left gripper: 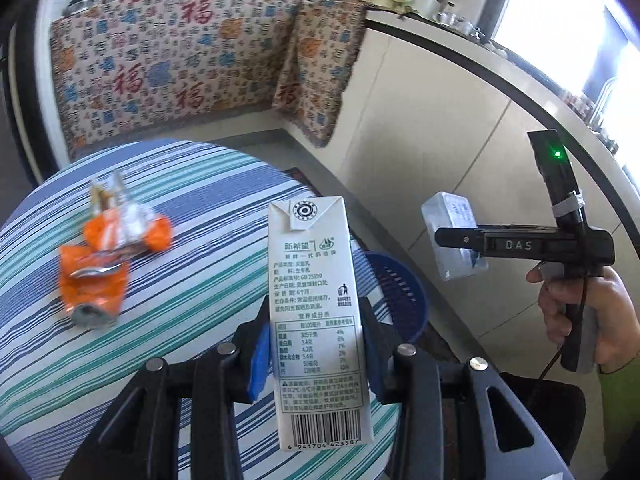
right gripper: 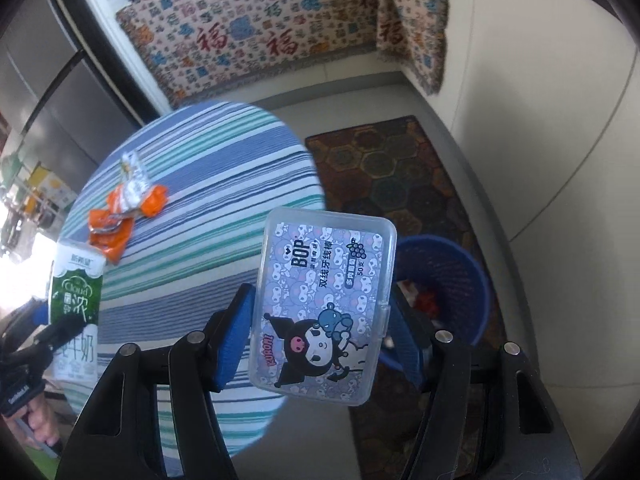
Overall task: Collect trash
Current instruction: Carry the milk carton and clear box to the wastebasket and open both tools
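My left gripper [left gripper: 316, 346] is shut on a white milk carton [left gripper: 310, 280], held upright above the edge of the striped table [left gripper: 180, 200]. The same carton [right gripper: 76, 292] shows its green face at the left of the right wrist view. My right gripper [right gripper: 320, 340] is shut on a clear plastic floss-pick box [right gripper: 324, 280] with a cartoon label, held over the floor near the blue mesh waste basket [right gripper: 448, 280]. The basket [left gripper: 400, 296] stands by the table and has some red scraps in it. Crumpled orange wrappers [left gripper: 108, 256] lie on the tablecloth.
A dark patterned rug [right gripper: 400, 168] lies under the basket. A patterned cloth [left gripper: 180, 64] hangs over the counter behind the table, with pots on top. White cabinet fronts [left gripper: 440, 120] run along the right. A person's hand [left gripper: 576, 304] grips the right tool's handle.
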